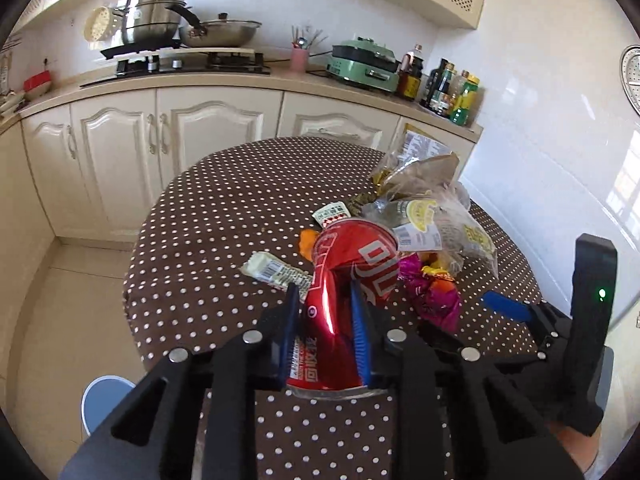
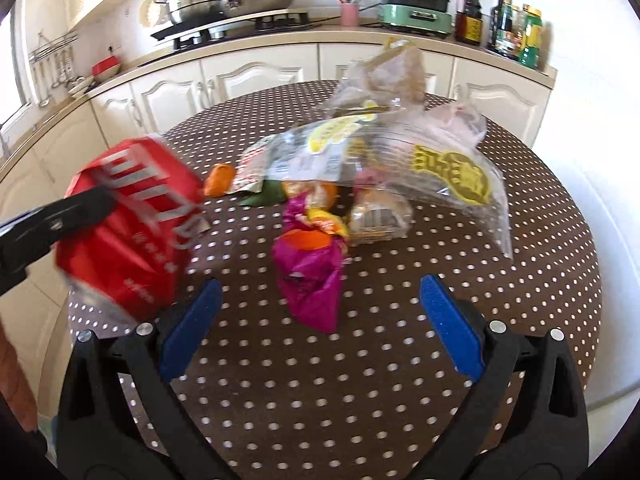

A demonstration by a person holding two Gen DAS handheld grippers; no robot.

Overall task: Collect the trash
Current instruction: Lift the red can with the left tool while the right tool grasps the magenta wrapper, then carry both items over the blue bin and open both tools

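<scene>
My left gripper (image 1: 325, 300) is shut on a crushed red can (image 1: 348, 280) and holds it above the dotted table (image 1: 208, 216). The can also shows blurred at the left of the right wrist view (image 2: 128, 224). My right gripper (image 2: 320, 312) is open and empty, low over the table, facing a magenta wrapper (image 2: 312, 276). Behind it lie clear plastic bags with yellow print (image 2: 400, 152), an orange wrapper (image 2: 219, 178) and other scraps. A white wrapper (image 1: 276, 270) lies left of the can in the left wrist view.
Cream kitchen cabinets (image 1: 160, 136) and a counter with pots (image 1: 160, 20), a green cooker (image 1: 364, 62) and bottles (image 1: 452, 88) stand behind the table. A white wall (image 1: 560, 160) is on the right. A blue stool (image 1: 100, 400) stands by the table's left edge.
</scene>
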